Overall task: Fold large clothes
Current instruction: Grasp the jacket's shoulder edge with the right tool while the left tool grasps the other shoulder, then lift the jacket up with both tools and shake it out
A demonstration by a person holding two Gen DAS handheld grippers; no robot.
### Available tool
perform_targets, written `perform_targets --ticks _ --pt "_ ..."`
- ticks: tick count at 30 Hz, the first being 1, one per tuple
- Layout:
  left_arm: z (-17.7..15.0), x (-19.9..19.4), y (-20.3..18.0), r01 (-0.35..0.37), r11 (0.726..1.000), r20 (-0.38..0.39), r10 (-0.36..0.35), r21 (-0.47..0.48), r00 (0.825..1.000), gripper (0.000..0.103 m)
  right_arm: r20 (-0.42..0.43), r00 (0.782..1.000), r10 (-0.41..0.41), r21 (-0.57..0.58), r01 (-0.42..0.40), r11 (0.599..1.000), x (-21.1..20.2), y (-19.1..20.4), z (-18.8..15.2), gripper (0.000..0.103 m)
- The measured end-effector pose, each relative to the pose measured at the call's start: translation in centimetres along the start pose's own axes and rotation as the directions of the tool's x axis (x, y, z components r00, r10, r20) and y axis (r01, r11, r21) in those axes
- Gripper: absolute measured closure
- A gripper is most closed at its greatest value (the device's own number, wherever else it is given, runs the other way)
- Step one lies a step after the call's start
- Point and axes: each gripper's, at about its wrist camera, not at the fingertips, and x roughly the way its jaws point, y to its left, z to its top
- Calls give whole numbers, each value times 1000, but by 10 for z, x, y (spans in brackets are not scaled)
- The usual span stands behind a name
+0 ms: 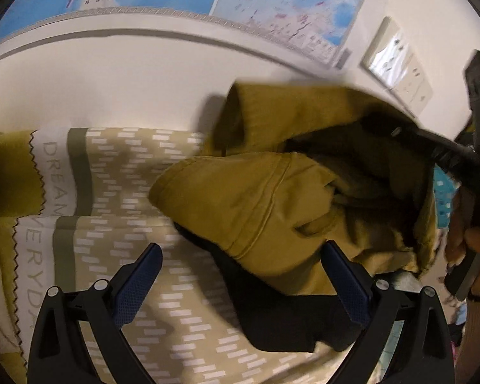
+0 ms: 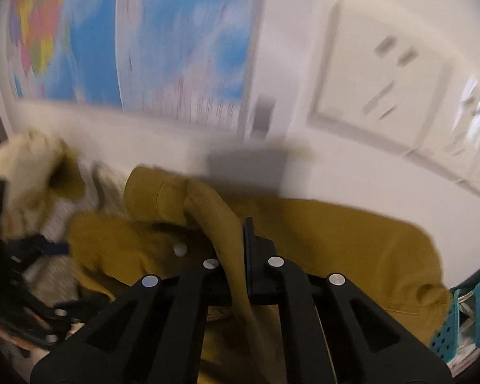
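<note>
Two views, left tongs (image 1: 240, 284) gaping empty, right tongs (image 2: 230, 249) pinching mustard jacket (image 2: 336, 240), blurred.

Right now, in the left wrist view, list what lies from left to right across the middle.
Patterned beige bedsheet with printed lettering → mustard-yellow jacket with dark lining → black right gripper → the person's hand holding it.

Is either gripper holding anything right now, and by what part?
The right gripper is shut on a fold of the mustard jacket; which part cannot be told. The left gripper is open, holding nothing.
</note>
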Motion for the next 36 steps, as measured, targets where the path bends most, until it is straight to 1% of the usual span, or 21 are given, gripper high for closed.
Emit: perform_targets --ticks 5,6,8,9,11,12,13,15,16,18,19,20,22,23,25,28,29,30,31,33,36 --pt "-1 -6 -16 71 996 37 -73 54 997 7 189 981 -34 79 19 997 -103 -28 13 101" --pt "-1 -3 -18 70 995 41 -73 70 996 7 208 977 -42 98 22 995 -119 -37 13 101" --pt "-2 1 -30 16 991 77 -27 136 997 8 249 967 -50 139 15 990 -154 -53 10 101" --pt "-2 3 -34 8 986 96 -24 166 995 13 261 963 -61 150 22 988 -169 -60 8 101" --pt "-2 12 -35 10 978 105 -32 208 994 32 285 956 -72 186 19 982 -202 -77 3 101" --pt "-1 11 -41 29 973 117 -57 230 992 49 293 954 -70 194 13 981 -207 -77 2 101" --pt "2 8 -46 47 969 126 -80 244 989 71 300 951 -71 203 9 979 -215 -78 1 101" --pt "11 -1 -62 77 958 144 -121 277 982 97 318 943 -100 200 36 979 -232 -79 2 101" --pt "18 -12 -76 84 949 170 -141 305 975 101 335 935 -116 200 49 979 -246 -82 2 101" --pt "28 -34 -97 58 935 240 -150 350 959 101 388 910 -146 211 67 975 -281 -85 9 101" --pt "36 -47 -109 70 926 260 -176 371 950 101 421 893 -157 222 66 973 -297 -83 13 101" --pt "43 -63 -122 80 916 281 -203 393 938 101 452 878 -153 224 55 973 -317 -85 16 101" --pt "51 -91 -146 48 894 340 -219 446 915 101 496 849 -179 223 75 972 -354 -82 20 101" --pt "55 -110 -154 31 887 381 -229 460 896 102 516 835 -190 218 87 972 -371 -79 22 102" --pt "66 -151 -165 25 884 458 -266 468 848 102 567 798 -206 210 102 972 -416 -73 22 102" --pt "79 -221 -171 47 879 539 -332 475 774 101 627 754 -196 198 88 976 -469 -65 16 102" --pt "79 -238 -173 39 874 556 -341 484 759 101 647 739 -188 187 84 979 -488 -60 12 102" --pt "77 -258 -174 21 869 574 -345 495 743 101 661 727 -185 182 83 980 -500 -56 9 102" --pt "72 -285 -177 -27 864 608 -331 503 722 101 674 718 -172 170 76 983 -513 -51 6 102" --pt "65 -335 -177 -99 855 653 -309 509 691 101 695 705 -143 141 61 988 -534 -40 -1 102" --pt "38 -396 -171 -200 838 706 -271 507 654 100 719 693 -62 84 2 996 -558 -22 -14 102"
